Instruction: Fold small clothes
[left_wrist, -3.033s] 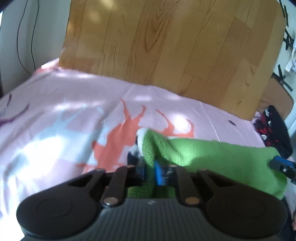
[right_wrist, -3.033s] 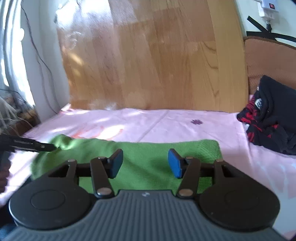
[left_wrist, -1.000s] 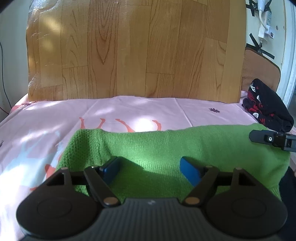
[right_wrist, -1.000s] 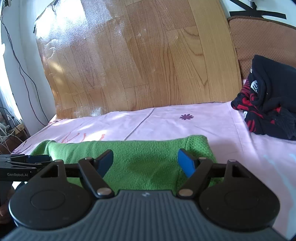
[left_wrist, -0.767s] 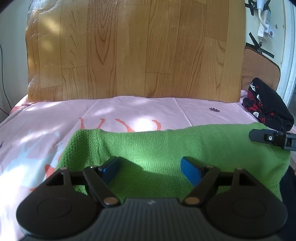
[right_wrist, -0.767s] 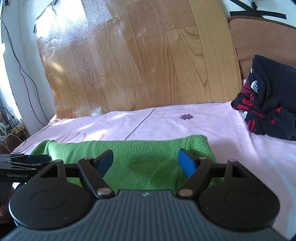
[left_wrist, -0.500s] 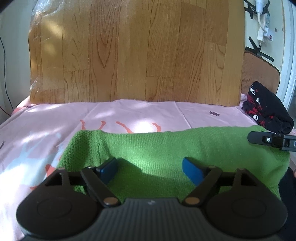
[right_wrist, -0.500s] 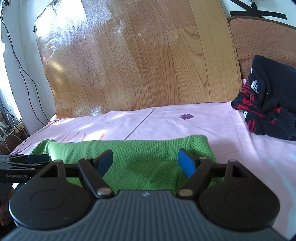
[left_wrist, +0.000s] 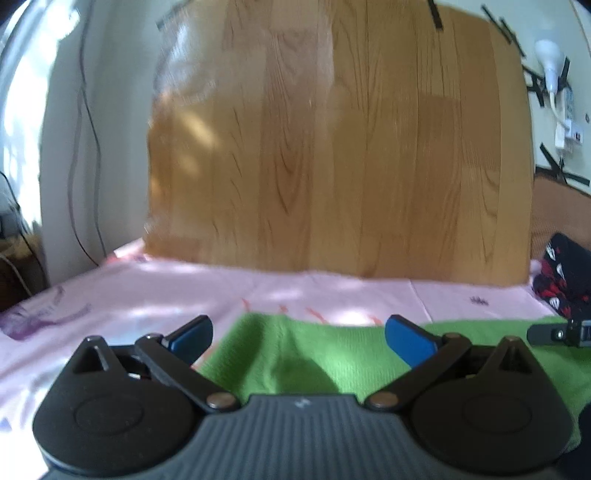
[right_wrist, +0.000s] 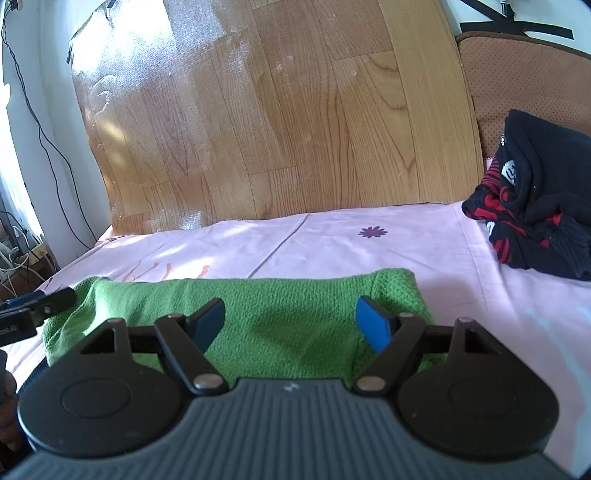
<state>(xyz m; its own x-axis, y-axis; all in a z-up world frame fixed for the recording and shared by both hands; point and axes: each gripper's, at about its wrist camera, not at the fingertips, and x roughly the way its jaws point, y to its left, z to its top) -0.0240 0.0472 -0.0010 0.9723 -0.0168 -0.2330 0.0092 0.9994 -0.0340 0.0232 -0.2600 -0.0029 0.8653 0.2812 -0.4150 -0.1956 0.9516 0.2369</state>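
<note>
Only white lettering on black-red garment (right_wrist: 532, 206), illegible.

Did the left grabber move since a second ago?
Yes. In its own view the left gripper has swung leftward: the wooden board slid right, and the green cloth now lies off to its right. Its jaws are opening, gripping nothing.
</note>
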